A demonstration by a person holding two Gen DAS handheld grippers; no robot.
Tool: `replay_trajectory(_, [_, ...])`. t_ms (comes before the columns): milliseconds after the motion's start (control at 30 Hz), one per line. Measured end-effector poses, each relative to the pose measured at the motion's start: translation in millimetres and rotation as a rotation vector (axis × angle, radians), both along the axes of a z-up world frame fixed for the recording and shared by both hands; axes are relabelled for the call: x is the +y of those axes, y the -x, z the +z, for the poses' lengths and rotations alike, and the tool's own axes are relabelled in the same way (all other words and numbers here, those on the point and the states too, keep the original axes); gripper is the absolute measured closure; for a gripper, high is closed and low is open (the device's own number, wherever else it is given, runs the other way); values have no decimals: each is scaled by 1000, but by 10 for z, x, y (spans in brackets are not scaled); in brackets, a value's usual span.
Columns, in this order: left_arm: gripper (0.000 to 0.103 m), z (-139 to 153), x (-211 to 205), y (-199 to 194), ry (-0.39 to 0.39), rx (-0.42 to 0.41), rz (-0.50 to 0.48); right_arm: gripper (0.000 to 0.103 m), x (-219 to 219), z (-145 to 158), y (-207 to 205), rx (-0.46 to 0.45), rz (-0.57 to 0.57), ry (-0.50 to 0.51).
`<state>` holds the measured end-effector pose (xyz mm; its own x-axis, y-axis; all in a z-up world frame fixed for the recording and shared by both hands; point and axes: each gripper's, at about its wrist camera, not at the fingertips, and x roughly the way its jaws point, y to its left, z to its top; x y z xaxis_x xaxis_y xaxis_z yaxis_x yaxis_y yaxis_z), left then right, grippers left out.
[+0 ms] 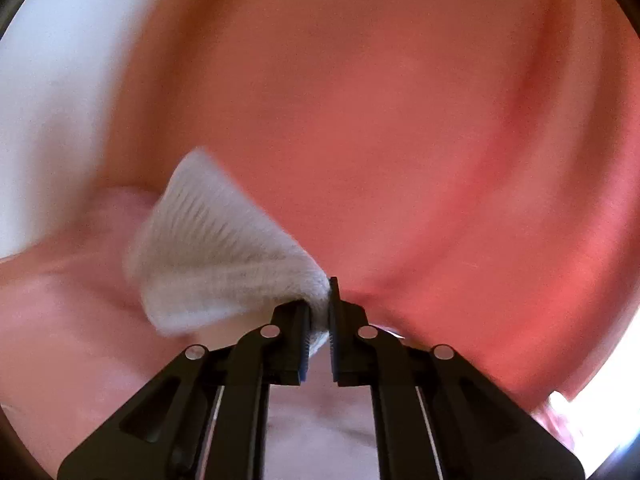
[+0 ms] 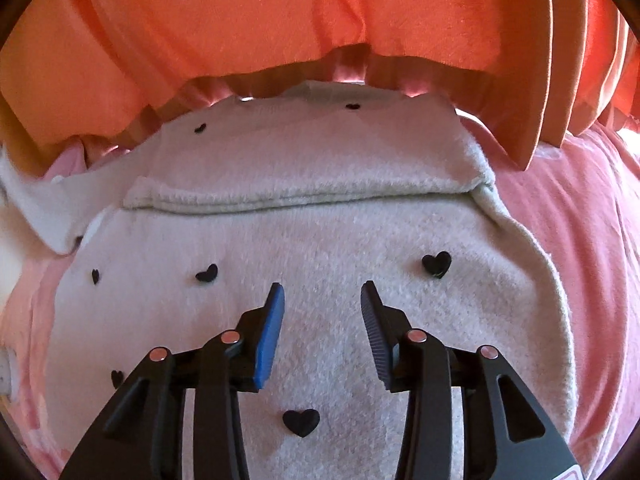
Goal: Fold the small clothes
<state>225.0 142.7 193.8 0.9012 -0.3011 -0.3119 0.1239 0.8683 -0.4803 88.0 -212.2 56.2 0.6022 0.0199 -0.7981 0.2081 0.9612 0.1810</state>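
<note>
A small white knit garment with black hearts (image 2: pixel 320 248) lies spread on a pink sheet (image 2: pixel 580 240) in the right wrist view, with one part folded over across its upper half. My right gripper (image 2: pixel 322 296) is open and empty, close above the middle of the garment. In the left wrist view my left gripper (image 1: pixel 320 300) is shut on a ribbed white cuff or hem of the garment (image 1: pixel 216 248), which fans out to the left and is lifted. The view is blurred.
Orange-red curtain fabric (image 2: pixel 280 12) hangs behind the garment and fills most of the left wrist view (image 1: pixel 400 120). A white surface (image 1: pixel 52 80) shows at the left wrist view's upper left. Pink sheet (image 1: pixel 60 340) lies below the held cuff.
</note>
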Motion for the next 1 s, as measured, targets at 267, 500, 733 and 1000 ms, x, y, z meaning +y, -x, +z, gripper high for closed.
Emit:
replay_trajectory(267, [89, -1096, -2212, -80, -117, 299, -348, 57, -297, 0, -54, -2, -59, 51])
replay_trajectory(500, [41, -1637, -1344, 13, 51, 398, -116, 47, -565, 96, -179, -35, -30, -34])
replay_trajectory(733, [41, -1871, -476, -237, 222, 466, 70, 41, -535, 119, -602, -34, -10, -208])
replay_trajectory(1000, [49, -1983, -246, -294, 234, 472, 35, 95, -475, -204, -1263, 115, -80, -192])
